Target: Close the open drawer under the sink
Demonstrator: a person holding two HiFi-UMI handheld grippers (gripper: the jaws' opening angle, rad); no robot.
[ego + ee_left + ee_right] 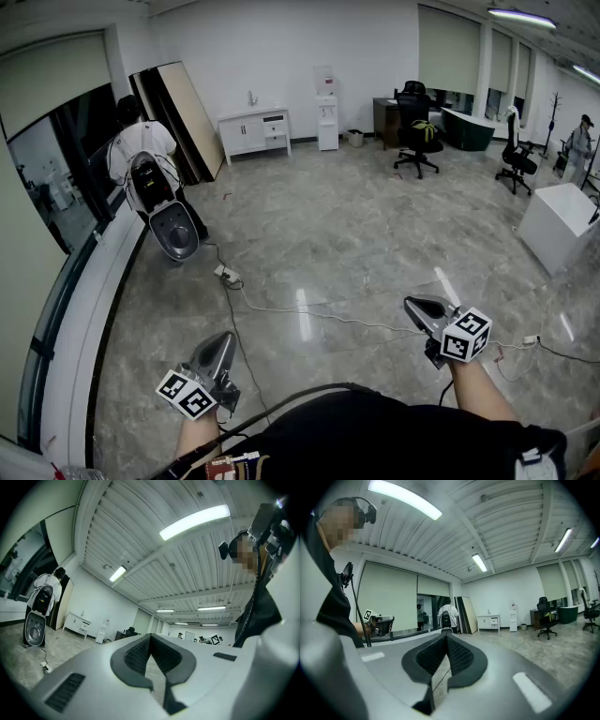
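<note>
The white sink cabinet (253, 131) stands against the far wall, a faucet on top and one drawer (275, 120) on its right side pulled slightly out. It shows small in the left gripper view (77, 622) and in the right gripper view (490, 622). My left gripper (222, 342) hangs low at the bottom left, far from the cabinet, jaw tips together with nothing between them (150, 635). My right gripper (419, 305) is held at the lower right, also shut and empty (446, 634). Both point out across the room.
A person with a backpack (141, 155) stands at the left window beside a dark oval fixture (173, 230). A power strip (225, 275) and cables trail over the marble floor. Leaning boards (183, 117), a water dispenser (326, 122), office chairs (417, 131) and a white box (558, 225) ring the room.
</note>
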